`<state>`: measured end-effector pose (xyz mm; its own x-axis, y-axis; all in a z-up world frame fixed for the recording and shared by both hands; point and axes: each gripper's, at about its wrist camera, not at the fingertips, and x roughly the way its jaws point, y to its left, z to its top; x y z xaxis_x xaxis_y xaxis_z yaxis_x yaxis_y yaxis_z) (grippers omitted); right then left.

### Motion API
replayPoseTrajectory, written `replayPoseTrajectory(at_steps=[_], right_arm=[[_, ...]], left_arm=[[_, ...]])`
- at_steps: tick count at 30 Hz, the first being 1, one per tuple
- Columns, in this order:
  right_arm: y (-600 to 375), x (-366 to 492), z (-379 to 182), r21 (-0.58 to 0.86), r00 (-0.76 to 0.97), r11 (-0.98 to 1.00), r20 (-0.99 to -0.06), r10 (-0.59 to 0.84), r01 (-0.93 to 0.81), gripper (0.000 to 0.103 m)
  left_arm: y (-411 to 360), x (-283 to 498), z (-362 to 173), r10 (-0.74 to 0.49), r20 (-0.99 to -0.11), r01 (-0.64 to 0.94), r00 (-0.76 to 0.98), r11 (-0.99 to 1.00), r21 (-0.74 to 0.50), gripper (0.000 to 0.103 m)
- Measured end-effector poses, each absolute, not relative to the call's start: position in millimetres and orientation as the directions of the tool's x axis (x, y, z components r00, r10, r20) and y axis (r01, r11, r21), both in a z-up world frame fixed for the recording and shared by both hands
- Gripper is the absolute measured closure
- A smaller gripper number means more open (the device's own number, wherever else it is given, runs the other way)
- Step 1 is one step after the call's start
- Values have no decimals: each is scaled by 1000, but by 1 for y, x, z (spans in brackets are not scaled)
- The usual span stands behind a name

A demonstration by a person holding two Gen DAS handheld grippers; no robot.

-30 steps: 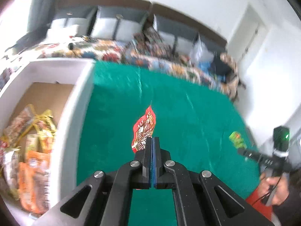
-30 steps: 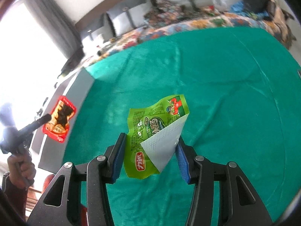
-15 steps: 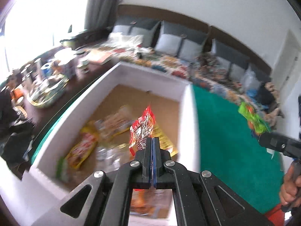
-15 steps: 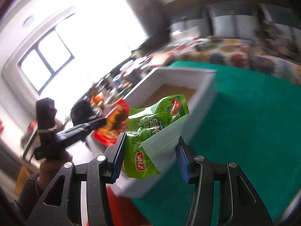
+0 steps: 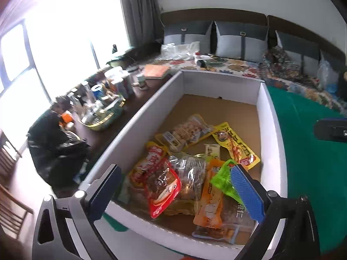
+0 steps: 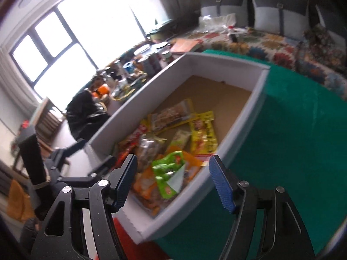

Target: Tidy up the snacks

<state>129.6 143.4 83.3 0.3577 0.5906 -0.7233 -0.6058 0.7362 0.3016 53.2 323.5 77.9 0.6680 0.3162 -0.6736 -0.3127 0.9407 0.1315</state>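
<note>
Over the white box (image 5: 219, 77): left gripper (image 5: 177, 191) spread wide, just opened, red packet (image 5: 162, 186) loose inside; right gripper (image 6: 174, 183) opening, green packet (image 6: 170, 173) free, inside too.

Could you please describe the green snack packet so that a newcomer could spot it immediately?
Look in the white box on the green cloth. At its near end, atop an orange packet, lies the green packet, the only bright-green one, with a folded-over white corner.

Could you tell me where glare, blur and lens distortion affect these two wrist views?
Left wrist view: window blown out white, box walls bowed by the fisheye, snacks sharp. Right wrist view: window glare again, whole frame tilted, box rim and green packet smeared by motion blur.
</note>
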Motion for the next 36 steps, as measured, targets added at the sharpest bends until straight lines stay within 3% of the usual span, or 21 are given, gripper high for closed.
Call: replayPoseTrajectory(at_steps=[5,11,19,31,36], right_arm=[[137,114,92,172,454,794,-741,494,-583,23],[136,100,96,117,483,803,-745,460,-585,23],[146,87,101,65,500,796,-747,438,-601,23],[155,76,115,83,499,800,-741,448,-594,23],[158,69,118,85,501,799,-739,451,-595,23]], left_arm=[[304,44,95,485,-600,-425,636,869,252,2],[306,36,102,384,-656,-412,650,903,121,1],[308,35,103,366,-677,-414,638,905,99,1],[311,18,126,397,-626,-414,671,901,127,0],[318,12,133,333,-661,-392,673,918,63,0]])
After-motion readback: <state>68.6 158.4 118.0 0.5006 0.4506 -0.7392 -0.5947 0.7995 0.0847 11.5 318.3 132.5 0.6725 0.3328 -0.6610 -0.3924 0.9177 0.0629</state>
